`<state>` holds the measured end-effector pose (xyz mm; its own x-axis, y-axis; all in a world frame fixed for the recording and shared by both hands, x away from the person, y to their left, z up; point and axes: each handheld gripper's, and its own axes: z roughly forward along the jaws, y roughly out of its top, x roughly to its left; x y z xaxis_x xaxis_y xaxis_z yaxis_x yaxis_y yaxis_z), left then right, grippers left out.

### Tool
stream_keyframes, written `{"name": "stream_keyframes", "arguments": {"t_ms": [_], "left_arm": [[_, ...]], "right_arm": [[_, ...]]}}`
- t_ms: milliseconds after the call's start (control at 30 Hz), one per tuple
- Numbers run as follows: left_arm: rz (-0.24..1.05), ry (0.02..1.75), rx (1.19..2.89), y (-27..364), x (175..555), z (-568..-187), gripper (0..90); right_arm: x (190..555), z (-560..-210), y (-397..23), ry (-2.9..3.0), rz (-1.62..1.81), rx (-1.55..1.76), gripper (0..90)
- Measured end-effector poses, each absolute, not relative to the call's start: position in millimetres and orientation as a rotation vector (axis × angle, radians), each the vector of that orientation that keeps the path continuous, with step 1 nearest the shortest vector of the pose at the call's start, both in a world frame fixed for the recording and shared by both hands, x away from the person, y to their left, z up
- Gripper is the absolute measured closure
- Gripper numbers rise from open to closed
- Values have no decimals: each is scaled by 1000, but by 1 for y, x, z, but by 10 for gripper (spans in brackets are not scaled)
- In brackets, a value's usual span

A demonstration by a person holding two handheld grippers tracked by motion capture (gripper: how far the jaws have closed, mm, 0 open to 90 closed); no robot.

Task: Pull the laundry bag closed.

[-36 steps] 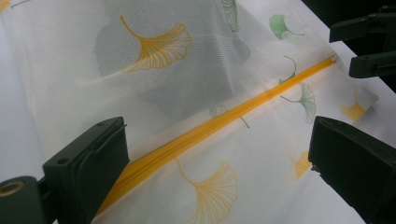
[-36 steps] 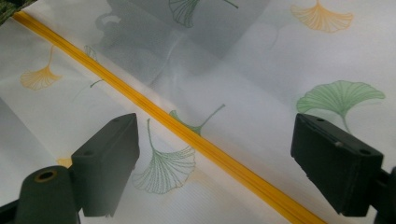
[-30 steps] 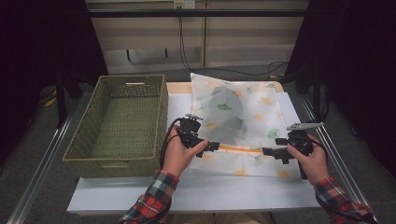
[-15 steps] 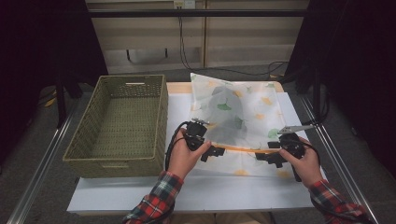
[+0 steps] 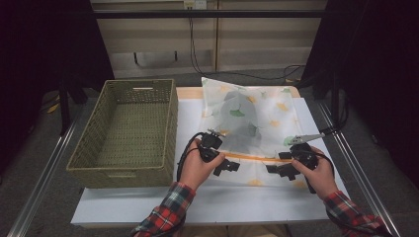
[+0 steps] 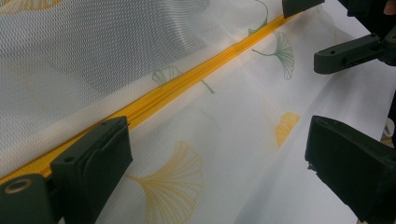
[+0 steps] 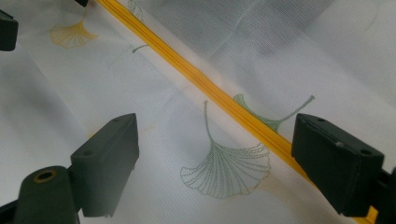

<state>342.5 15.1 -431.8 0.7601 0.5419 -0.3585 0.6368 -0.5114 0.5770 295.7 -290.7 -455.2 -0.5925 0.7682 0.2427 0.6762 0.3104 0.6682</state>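
Left gripper (image 5: 231, 167): we hold its jaws apart over the near part of the bag (image 5: 249, 123); the left gripper view shows bare fabric between them, nothing clamped.
Right gripper (image 5: 274, 169): jaws also apart, over the same near part of the bag, facing the left gripper; the right gripper view shows a green leaf print (image 7: 226, 172) in the gap.
Zipper (image 5: 252, 157): an orange line across the bag; from above, it runs between our two grippers. The left gripper view puts it under the left-hand jaw; the right gripper view puts it under the right-hand jaw.
Bag: white mesh with leaf prints, lying flat on the table (image 5: 148, 207), right of the basket (image 5: 126, 133). We see the weave in the gripper views; the high view shows a dark shape inside.
Basket: woven, just beside the bag's left edge, seen from above.
Sleeves (image 5: 165, 212): red plaid, at the bottom of the high view.
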Motion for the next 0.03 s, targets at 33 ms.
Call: {"name": "stream_keyframes", "arguments": {"t_ms": [33], "left_arm": [[-181, 873, 2240, 15, 343, -432, 66]], "right_arm": [[297, -456, -291, 2445, 1154, 1348, 150]]}}
